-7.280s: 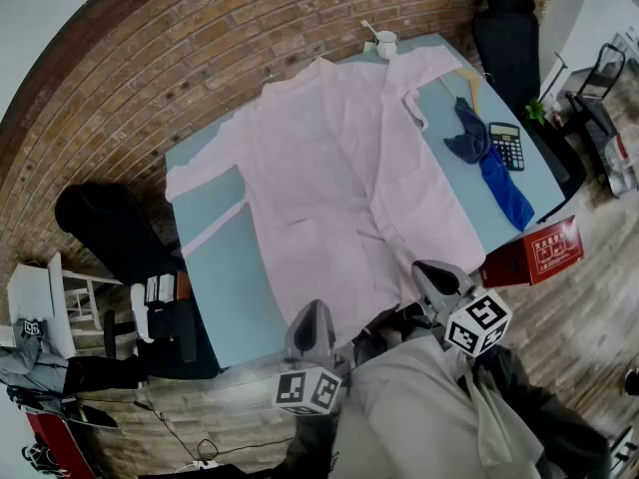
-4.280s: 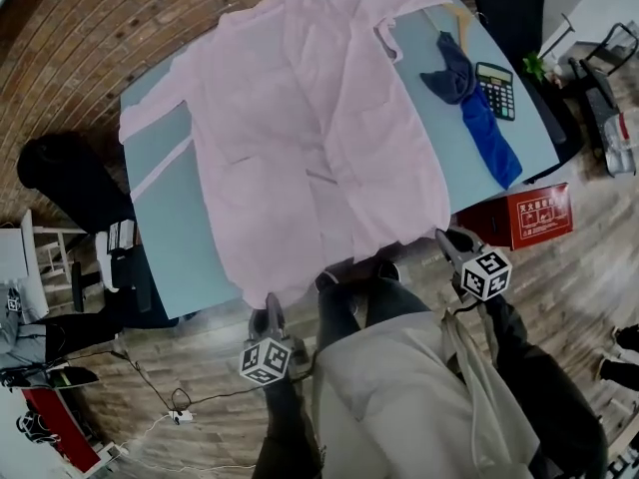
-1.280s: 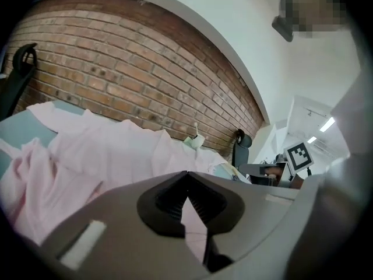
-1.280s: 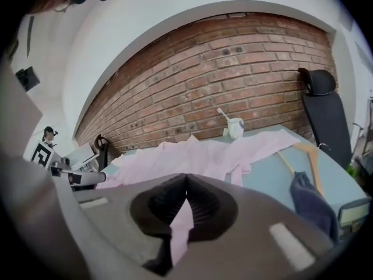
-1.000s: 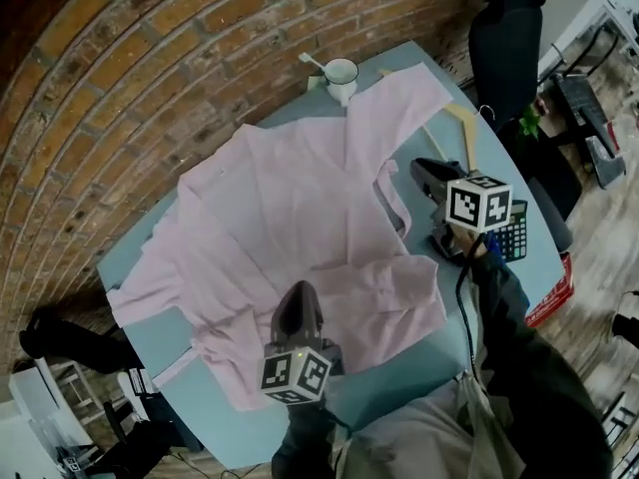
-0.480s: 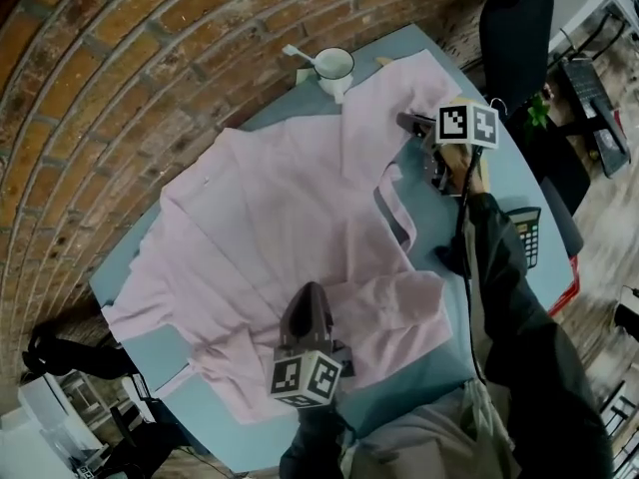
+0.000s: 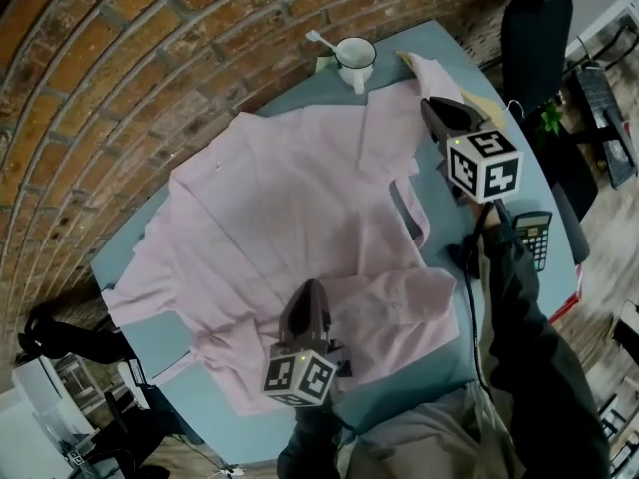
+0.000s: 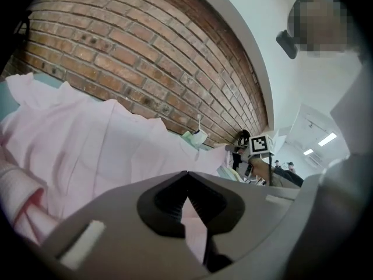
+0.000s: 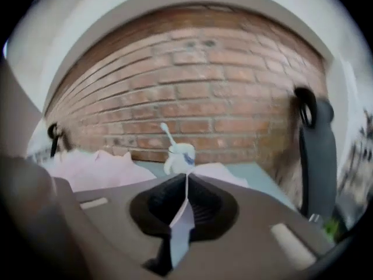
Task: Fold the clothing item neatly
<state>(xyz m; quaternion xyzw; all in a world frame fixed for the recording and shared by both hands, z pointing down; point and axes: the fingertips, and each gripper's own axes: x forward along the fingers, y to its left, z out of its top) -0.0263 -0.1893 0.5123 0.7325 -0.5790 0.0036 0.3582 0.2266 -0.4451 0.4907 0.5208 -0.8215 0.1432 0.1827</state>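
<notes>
Left gripper (image 7: 307,289) clamped on pink shirt (image 7: 290,198) hem, right gripper (image 7: 431,106) just closed on thin sleeve edge (image 9: 182,223) near mug (image 7: 354,56): risk of shallow pinch slipping or dragged cloth toppling mug.

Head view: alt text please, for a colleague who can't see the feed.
A pink shirt lies spread on a blue table beside a brick wall, its near hem folded up. The left hand-held gripper is shut on that fold; the right hand-held gripper has just closed on the far sleeve, near a mug.

one shirt (image 7: 290,208), one mug (image 7: 354,60), one calculator (image 7: 544,238), maybe one hanger (image 7: 487,106)
</notes>
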